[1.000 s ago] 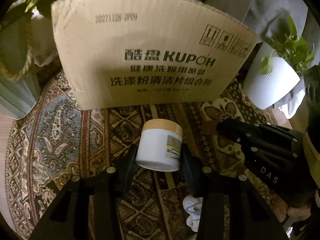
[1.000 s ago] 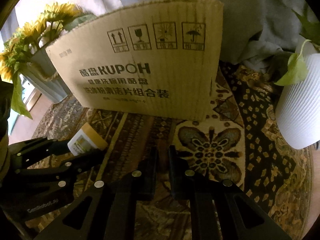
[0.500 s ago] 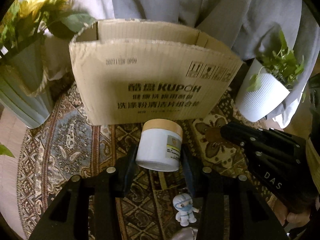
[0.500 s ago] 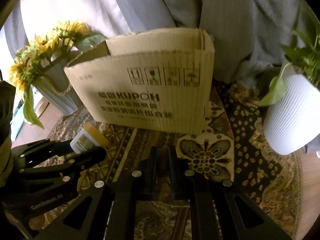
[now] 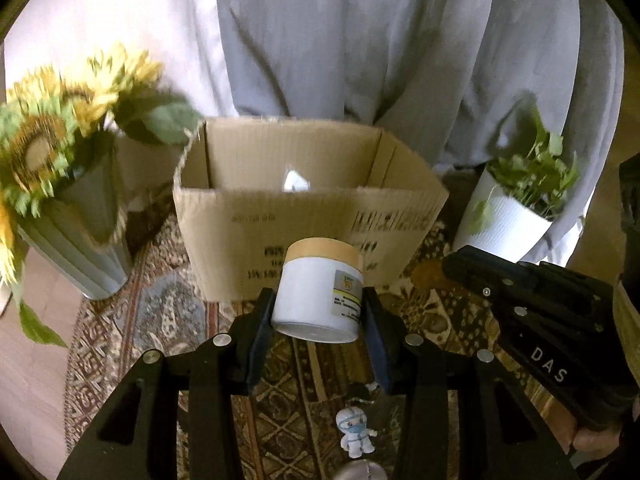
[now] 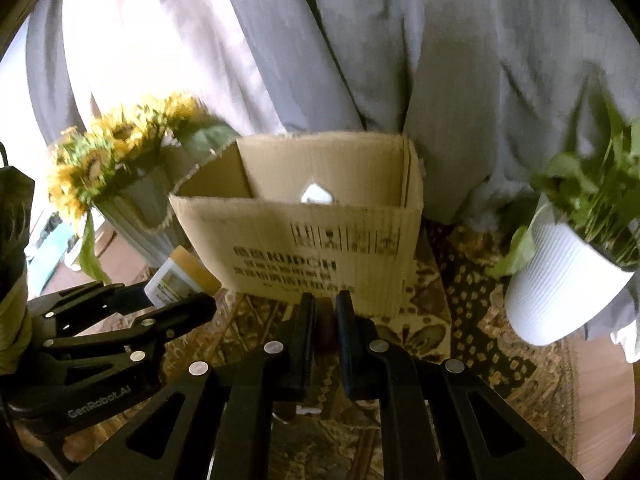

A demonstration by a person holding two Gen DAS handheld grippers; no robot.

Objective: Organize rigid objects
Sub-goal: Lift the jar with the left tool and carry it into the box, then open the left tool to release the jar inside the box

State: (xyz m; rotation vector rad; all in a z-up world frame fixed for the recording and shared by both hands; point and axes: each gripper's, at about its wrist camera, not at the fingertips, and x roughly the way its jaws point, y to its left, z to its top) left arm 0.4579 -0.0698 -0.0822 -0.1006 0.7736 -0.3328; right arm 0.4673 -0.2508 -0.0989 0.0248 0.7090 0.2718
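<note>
Blurred by motion: sunflowers (image 5: 48,128) and printing on cardboard box (image 5: 304,216). Inside box, pale object (image 5: 296,181) mostly hidden behind front wall, unidentifiable. Round grey thing (image 5: 362,470) cut off at bottom edge below small figurine (image 5: 354,432).

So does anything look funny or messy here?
A little. The cardboard box has ragged, torn top edges, and a small masked figurine stands alone on the rug. The jar sits slightly tilted in the left hand-held gripper.
</note>
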